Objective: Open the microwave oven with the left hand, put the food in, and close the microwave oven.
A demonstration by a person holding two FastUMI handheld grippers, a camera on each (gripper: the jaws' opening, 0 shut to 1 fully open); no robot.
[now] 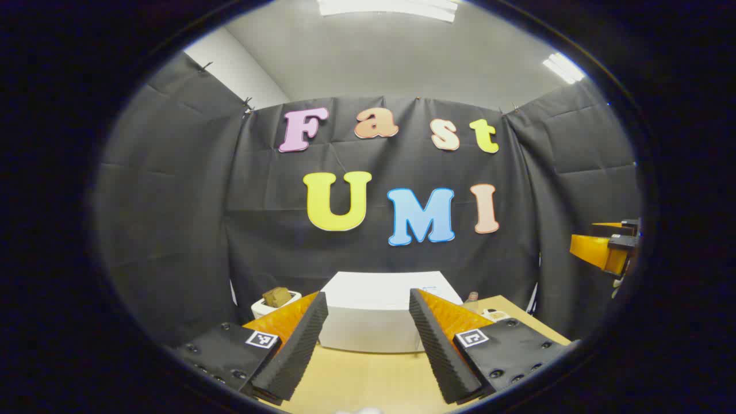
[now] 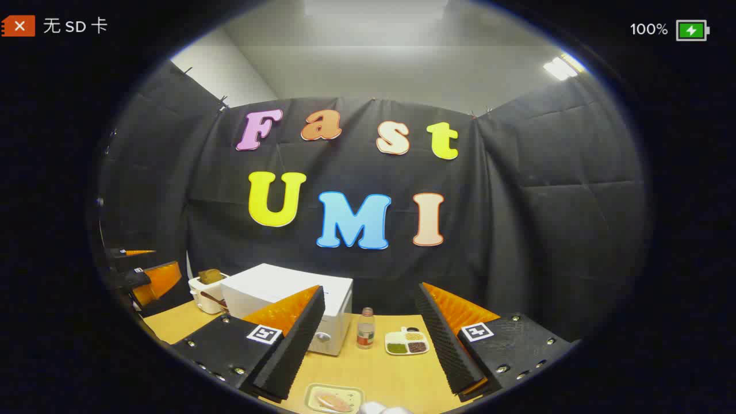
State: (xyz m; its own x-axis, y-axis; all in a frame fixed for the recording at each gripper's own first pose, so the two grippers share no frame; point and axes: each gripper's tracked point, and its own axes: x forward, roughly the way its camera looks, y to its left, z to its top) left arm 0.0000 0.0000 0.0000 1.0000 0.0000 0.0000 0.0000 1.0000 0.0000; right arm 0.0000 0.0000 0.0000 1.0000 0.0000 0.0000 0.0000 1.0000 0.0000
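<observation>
L gripper point(image 1: 368, 345) is held up over the table point(image 1: 356, 379), level, pointing at the booth wall; its 2 fingers are spread wide w/ nothing between them. The white microwave oven point(image 1: 374, 313) sits right ahead of it, past the fingertips, seen between the 2 fingers; door side can't be seen from here. R gripper point(image 2: 368, 345) is held the same way, fingers wide apart, holding nothing; the microwave is ahead & to its left, partly behind its left finger, door closed.

Count: 1 microwave; 1 small bottle point(image 2: 365, 328) just right of the microwave; 1 white tray w/ little food spots point(image 2: 407, 342) right of the bottle; 1 plate of food point(image 2: 334, 398) close under the R gripper, near its left finger; 1 white toaster w/ brown bread point(image 2: 207, 284) on the microwave's far left.

In the left gripper view the bottle & tray are mostly hidden behind the right finger. The food plate is cut off at the bottom edge; what the food is, can't tell. The other gripper shows at each view's side edge, cut off.
</observation>
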